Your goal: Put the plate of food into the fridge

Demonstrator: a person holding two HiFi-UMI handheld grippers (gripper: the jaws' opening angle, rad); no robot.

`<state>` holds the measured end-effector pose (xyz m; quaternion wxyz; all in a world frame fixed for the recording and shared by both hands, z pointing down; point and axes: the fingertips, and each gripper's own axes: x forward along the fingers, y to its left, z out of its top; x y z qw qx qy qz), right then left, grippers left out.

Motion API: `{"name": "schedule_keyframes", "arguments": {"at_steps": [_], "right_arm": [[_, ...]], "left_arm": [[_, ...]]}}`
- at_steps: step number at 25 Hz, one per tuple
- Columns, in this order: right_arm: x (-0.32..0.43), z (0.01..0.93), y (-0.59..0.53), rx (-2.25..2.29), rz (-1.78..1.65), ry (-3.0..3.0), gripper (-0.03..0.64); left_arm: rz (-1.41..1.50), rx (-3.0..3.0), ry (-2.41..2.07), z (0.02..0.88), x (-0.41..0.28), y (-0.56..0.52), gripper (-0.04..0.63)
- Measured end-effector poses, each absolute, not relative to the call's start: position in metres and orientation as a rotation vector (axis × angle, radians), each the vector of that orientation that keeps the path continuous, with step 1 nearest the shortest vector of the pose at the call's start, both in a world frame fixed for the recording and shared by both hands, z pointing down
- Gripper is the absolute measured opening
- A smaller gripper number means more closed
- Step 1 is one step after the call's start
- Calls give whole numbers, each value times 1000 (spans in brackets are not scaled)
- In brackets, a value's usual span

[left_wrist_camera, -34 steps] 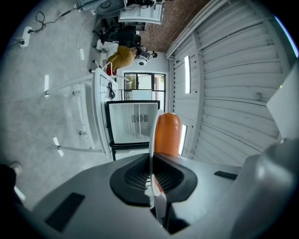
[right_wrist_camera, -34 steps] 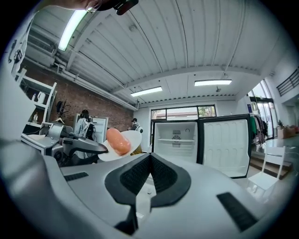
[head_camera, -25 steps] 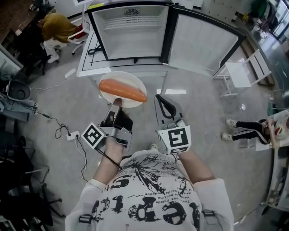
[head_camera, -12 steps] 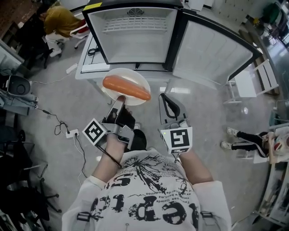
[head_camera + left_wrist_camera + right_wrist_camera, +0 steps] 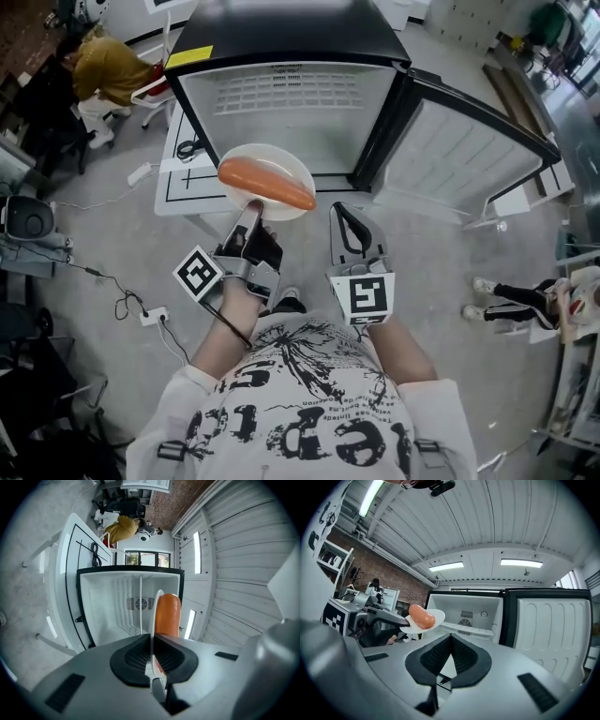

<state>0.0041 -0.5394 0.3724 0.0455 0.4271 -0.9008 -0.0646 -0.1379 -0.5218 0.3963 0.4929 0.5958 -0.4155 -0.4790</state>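
A white plate carries an orange sausage. My left gripper is shut on the plate's near rim and holds it level in front of the open fridge. In the left gripper view the plate stands edge-on between the jaws, with the sausage to its right and the empty white fridge interior behind. My right gripper is shut with nothing in it, just right of the plate. The right gripper view shows the plate, the sausage, and the fridge beyond.
The fridge door stands swung open to the right. The fridge sits on a low white table. A person in yellow sits at the back left. A power strip and cables lie on the floor at left.
Both grippers and the plate have moved forward to the fridge, whose open front now lies just beyond the plate. The left grip on the plate is unchanged.
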Motion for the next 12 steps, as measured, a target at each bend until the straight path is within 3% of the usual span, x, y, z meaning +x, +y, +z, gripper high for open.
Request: {"name": "schedule_keyframes", "arguments": {"at_steps": [12], "right_arm": [[-46,378,-621,1366,-48,-2702,0]], "left_arm": [[-1101,1435,-951,382,-180,-606,21]]}}
